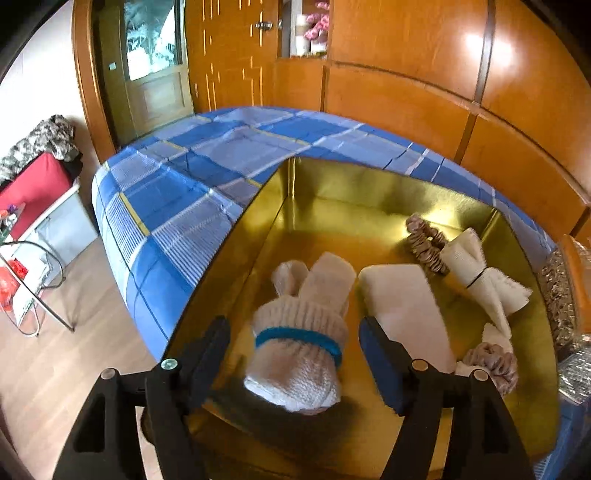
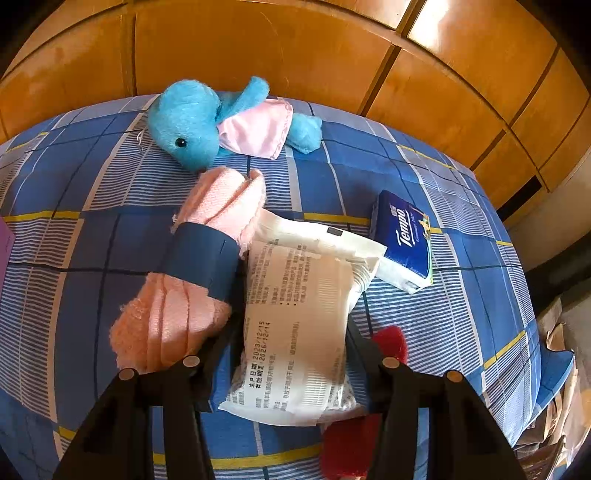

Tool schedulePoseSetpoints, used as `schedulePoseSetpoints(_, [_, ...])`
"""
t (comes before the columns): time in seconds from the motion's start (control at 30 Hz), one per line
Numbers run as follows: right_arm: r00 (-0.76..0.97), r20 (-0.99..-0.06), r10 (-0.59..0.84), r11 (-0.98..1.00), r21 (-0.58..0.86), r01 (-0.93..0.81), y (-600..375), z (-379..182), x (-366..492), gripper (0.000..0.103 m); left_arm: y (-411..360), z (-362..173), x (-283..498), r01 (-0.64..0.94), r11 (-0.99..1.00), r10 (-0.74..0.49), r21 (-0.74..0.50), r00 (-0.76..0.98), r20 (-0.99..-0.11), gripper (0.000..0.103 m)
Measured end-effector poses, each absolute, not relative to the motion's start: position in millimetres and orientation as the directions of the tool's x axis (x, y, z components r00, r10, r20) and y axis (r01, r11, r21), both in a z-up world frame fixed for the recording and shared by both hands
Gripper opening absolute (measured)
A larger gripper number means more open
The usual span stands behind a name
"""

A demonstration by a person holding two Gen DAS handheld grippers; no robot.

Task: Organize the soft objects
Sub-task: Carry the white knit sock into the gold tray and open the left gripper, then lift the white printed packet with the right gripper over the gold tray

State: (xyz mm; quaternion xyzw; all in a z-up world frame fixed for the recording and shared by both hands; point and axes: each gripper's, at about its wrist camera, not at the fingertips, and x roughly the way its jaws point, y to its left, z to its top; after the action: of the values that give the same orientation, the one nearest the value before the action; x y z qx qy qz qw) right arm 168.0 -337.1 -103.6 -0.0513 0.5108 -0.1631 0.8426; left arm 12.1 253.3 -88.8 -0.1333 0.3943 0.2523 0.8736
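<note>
Left fingers clear of glove | right fingers clamp wipes pack

A blue, white and yellow checked bedspread covers the bed, and glossy orange-brown wooden panelling rises behind it. A wooden door with a frosted glass pane stands to the left of the panelling. Pink flowers sit in a recess of the panelling, beside white cylinders. A red cushion lies at the left, above a pale wooden floor.
</note>
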Motion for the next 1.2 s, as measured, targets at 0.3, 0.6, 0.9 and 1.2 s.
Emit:
schedulePoseSetpoints(0.3, [0.425,-0.844,-0.326,0.942,-0.255,0.217,-339,-104,169,0.052,229,-54,0,-0.483,0.875,0.337,-0.033,0.656,-0.676,0.084])
schedulePoseSetpoints(0.6, [0.417,-0.850,-0.322,0.943,-0.247,0.224,-340,-104,171,0.052,200,-38,-5,-0.397,0.918,0.295,-0.022,0.716,-0.633,0.091])
schedulePoseSetpoints(0.9, [0.417,-0.851,-0.319,0.943,-0.240,0.232,-340,-103,171,0.050,187,-41,-8,-0.345,0.939,0.263,-0.005,0.727,-0.634,0.093])
schedulePoseSetpoints(1.2, [0.424,-0.848,-0.319,0.942,-0.232,0.244,-341,-104,173,0.049,182,-40,-9,-0.312,0.950,0.237,-0.004,0.728,-0.643,0.097])
